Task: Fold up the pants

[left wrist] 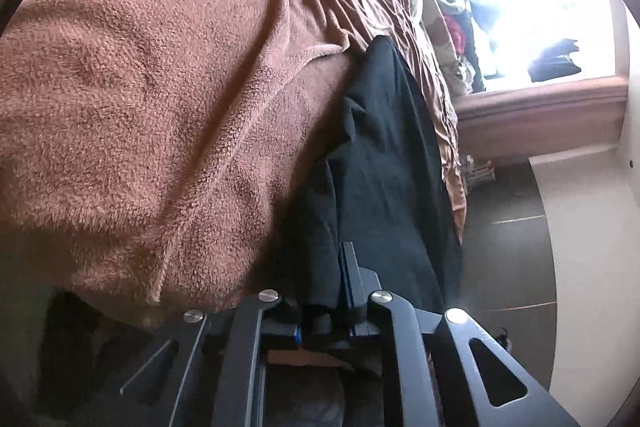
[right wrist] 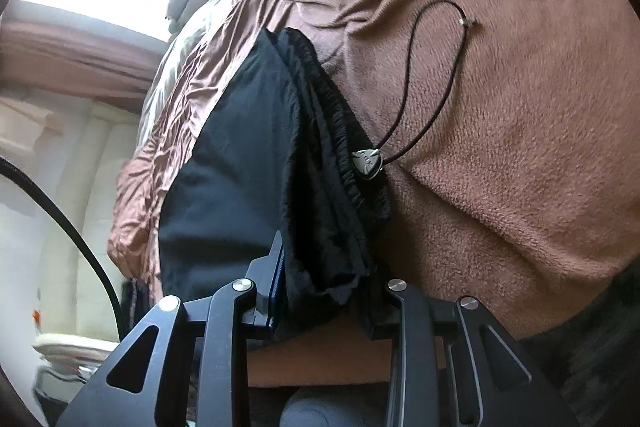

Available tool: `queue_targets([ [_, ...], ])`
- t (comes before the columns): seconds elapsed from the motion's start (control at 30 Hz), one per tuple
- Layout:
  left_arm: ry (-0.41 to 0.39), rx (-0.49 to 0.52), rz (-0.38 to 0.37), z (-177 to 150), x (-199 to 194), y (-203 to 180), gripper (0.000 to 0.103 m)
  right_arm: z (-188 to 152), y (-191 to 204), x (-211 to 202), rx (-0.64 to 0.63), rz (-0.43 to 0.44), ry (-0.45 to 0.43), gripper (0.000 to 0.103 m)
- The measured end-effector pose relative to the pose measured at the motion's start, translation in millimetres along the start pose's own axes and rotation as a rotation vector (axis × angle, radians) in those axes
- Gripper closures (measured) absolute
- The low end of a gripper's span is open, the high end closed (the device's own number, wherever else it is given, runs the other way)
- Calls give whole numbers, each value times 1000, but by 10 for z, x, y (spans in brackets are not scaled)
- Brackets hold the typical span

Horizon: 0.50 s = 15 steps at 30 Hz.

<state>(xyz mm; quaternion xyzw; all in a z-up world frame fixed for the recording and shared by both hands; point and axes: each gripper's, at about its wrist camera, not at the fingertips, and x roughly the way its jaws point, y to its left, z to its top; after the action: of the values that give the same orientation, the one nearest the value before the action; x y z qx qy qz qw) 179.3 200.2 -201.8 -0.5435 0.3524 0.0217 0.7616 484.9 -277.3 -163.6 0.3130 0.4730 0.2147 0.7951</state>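
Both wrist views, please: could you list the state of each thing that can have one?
Black pants: folded lengthwise, lying on the blanket, pinched at both ends.
Drawcord: loose, looped out over the blanket.
Cord lock: at the waistband.
Brown blanket: spread, rumpled.
Left gripper: shut on the pants.
Right gripper: shut on bunched pants.

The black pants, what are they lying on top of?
The black pants rest on a fuzzy brown blanket spread over the bed, their drawstring looped across it. Whatever lies beneath the pants and blanket is covered.
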Motion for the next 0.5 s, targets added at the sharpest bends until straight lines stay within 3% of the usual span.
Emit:
queue_targets([
  [0.27, -42, 64, 55, -57, -9, -129, 92, -127, 161, -684, -84, -135, -166, 75],
  [0.5, -68, 106, 99, -60, 3, -240, 93, -358, 676, -952, -272, -150, -257, 75],
])
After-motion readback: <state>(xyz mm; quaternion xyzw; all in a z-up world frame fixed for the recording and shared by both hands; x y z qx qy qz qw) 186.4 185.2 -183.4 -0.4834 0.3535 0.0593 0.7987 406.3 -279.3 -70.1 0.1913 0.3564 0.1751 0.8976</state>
